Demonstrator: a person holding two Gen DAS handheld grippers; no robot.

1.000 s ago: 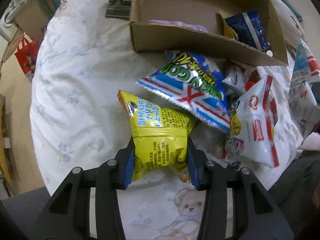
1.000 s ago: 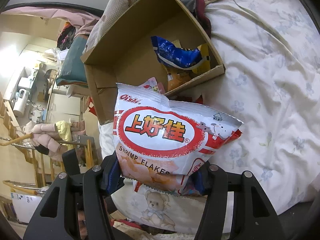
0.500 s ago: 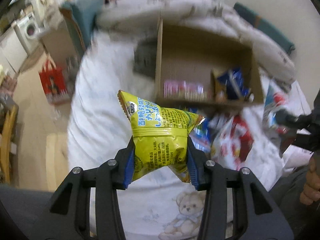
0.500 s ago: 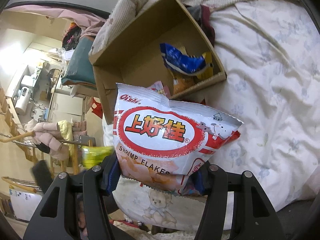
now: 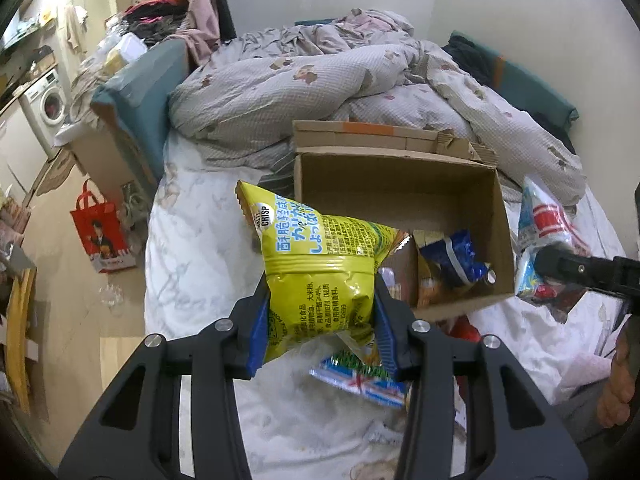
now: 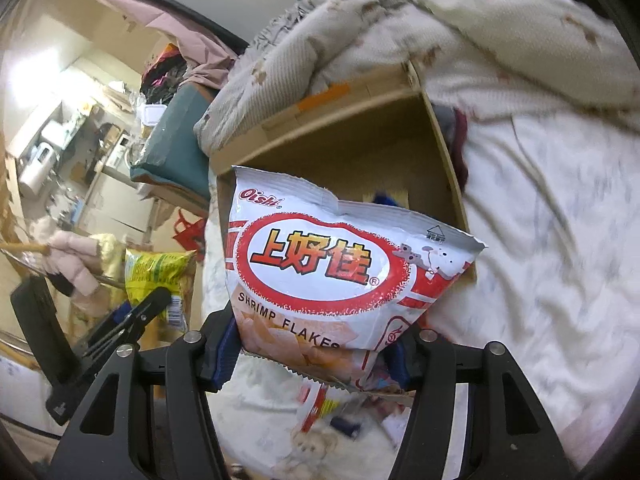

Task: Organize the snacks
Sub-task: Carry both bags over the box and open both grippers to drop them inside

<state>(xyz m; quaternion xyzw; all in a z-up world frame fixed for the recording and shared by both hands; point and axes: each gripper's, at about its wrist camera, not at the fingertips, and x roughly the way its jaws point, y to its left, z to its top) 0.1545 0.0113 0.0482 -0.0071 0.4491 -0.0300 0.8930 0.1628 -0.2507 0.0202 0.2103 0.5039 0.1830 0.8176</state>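
My left gripper (image 5: 320, 332) is shut on a yellow snack bag (image 5: 320, 264), held in the air in front of the open cardboard box (image 5: 400, 184) on the bed. My right gripper (image 6: 316, 348) is shut on a white and red shrimp flakes bag (image 6: 320, 264), also lifted, with the cardboard box (image 6: 360, 152) behind it. In the left wrist view the shrimp flakes bag (image 5: 540, 224) and the right gripper's black arm show at the right edge. In the right wrist view the yellow bag (image 6: 156, 272) shows at the left. A blue snack bag (image 5: 452, 256) lies inside the box.
A blue, red and white snack bag (image 5: 360, 376) lies on the white bedsheet (image 5: 192, 264) below my left gripper. A rumpled duvet (image 5: 320, 80) is heaped behind the box. A red shopping bag (image 5: 100, 236) stands on the floor left of the bed. A person's hand (image 5: 620, 384) shows at lower right.
Both grippers have risen from the bed with their bags held. The box and bed look farther away and lower. The left view has tilted up, showing the duvet and room.
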